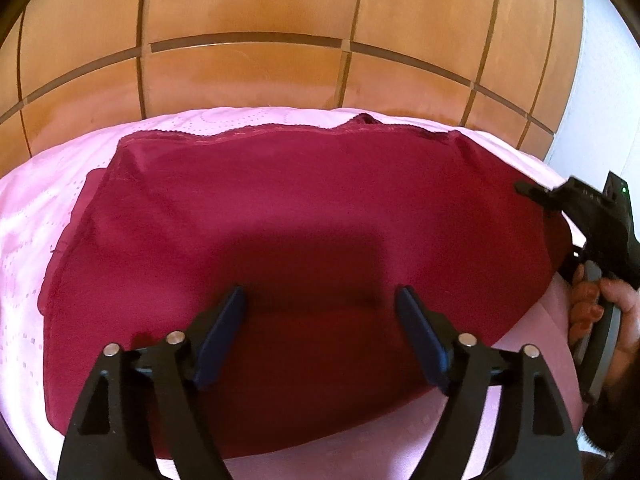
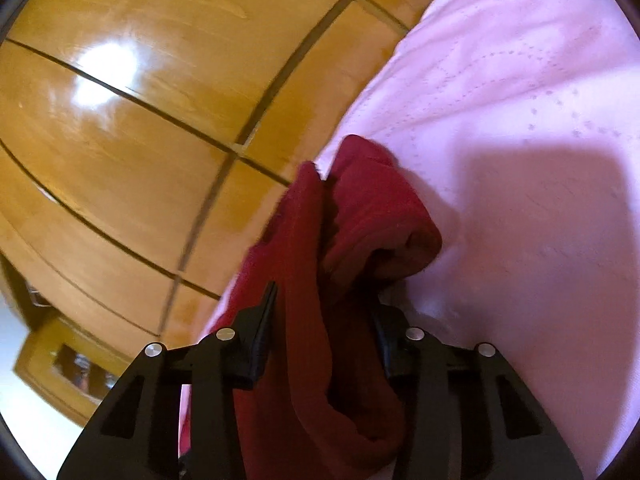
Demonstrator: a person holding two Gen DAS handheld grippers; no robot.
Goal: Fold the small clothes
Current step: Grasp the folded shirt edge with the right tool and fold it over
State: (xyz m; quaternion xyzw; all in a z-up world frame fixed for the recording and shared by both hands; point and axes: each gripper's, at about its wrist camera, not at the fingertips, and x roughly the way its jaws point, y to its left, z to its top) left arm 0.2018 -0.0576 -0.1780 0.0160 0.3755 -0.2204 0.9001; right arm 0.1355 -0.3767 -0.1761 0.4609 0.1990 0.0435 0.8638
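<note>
your left gripper [image 1: 320, 300] hangs over the near middle of the dark red fabric garment [image 1: 288, 216], its jaws spread wide and gripping nothing, their shadow a dark block on the cloth between them. the garment lies mostly flat on the pale pink quilted bedspread [image 1: 44, 216], with a scalloped lace-like trim along its far edge and a second layer of cloth peeking out along its left side. behind the bed rises the glossy orange-brown wooden panelling [image 1: 248, 4], split by dark grooves into rectangles.

at the garment's right edge your right gripper [image 1: 576, 200] comes in from the right in the left wrist view, held by your hand [image 1: 600, 312], which wraps the handle.

in the right wrist view, your right gripper [image 2: 324, 300] has its jaws clenched on a bunched, lifted fold of the same dark red garment [image 2: 360, 220]; the cloth runs thick between the two fingers and curls over itself just beyond them, resting against the pink bedspread [image 2: 520, 120] on the right. the wooden panelling [image 2: 120, 120] fills the left of that view, with a bright glare on it.
</note>
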